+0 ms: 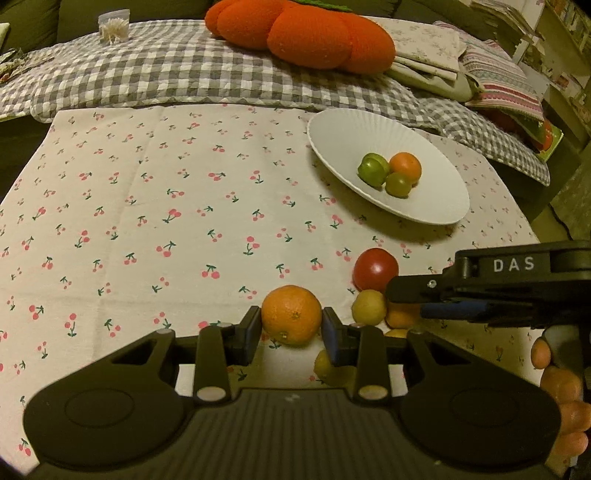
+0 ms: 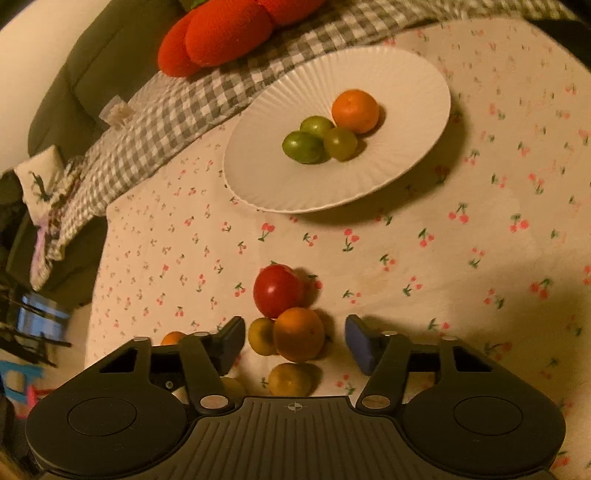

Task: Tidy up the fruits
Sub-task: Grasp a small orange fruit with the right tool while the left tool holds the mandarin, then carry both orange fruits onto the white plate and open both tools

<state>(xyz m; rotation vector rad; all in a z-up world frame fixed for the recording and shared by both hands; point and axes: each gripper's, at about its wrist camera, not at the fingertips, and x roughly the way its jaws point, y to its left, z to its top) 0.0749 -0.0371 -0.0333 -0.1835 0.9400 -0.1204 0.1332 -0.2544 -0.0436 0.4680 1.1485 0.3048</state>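
Olive sofa, checked blanket — dim, warm light

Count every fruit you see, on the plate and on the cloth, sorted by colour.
Orange fruits: 3
Green fruits: 3
Yellow fruits: 3
Red fruit: 1
Total in view: 10
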